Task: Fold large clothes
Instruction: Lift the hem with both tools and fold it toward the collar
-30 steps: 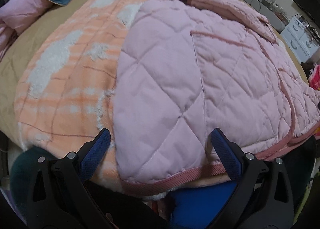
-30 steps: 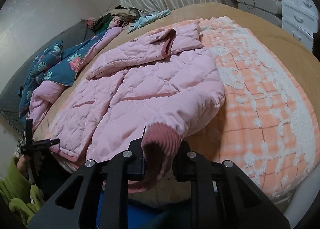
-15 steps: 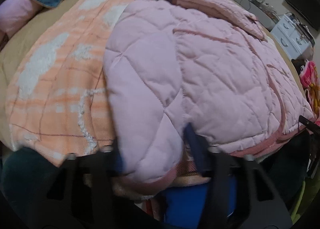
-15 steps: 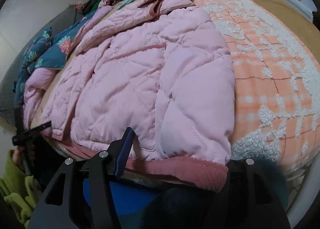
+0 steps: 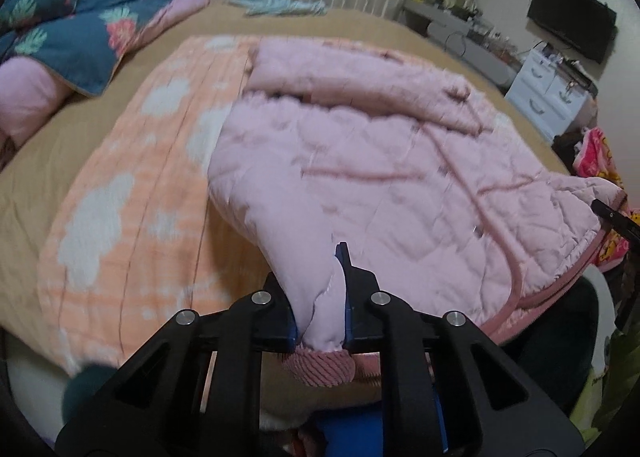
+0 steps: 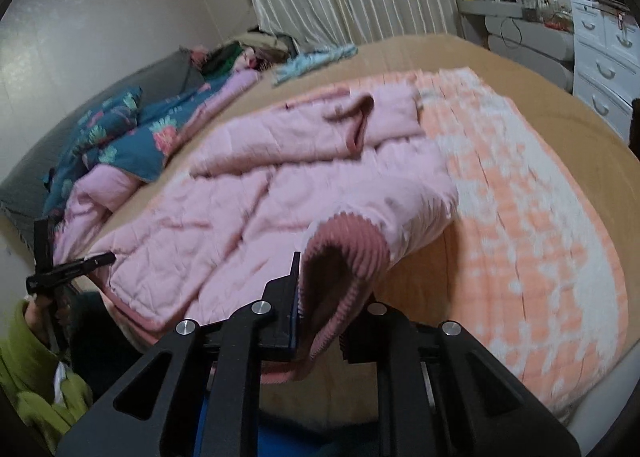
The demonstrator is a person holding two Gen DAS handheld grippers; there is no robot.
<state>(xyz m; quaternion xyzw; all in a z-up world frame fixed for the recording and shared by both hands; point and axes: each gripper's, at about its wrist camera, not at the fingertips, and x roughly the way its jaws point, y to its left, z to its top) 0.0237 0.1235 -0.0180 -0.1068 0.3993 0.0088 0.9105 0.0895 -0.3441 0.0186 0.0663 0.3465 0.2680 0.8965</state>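
Note:
A pink quilted jacket [image 5: 392, 177] lies across an orange and white checked blanket [image 5: 132, 193] on the bed; it also shows in the right wrist view [image 6: 280, 193]. My left gripper [image 5: 320, 297] is shut on the jacket's near corner just above its ribbed hem [image 5: 320, 369]. My right gripper [image 6: 320, 297] is shut on a dark pink ribbed cuff [image 6: 348, 253] at the jacket's other near corner. Both corners are lifted off the bed. The other gripper shows at the edge of each view: the right one [image 5: 616, 217], the left one [image 6: 68, 269].
A blue floral quilt [image 5: 80, 37] and pink bedding [image 5: 28, 97] lie at the left of the bed. A white drawer unit [image 6: 604, 57] and a grey desk [image 5: 464, 41] stand at the right. Clothes are piled by the curtains [image 6: 248, 49].
The left gripper, open a second ago, closed on the jacket's corner and lifted it. The right gripper showed open half a second ago and is shut on the cuff again, raised.

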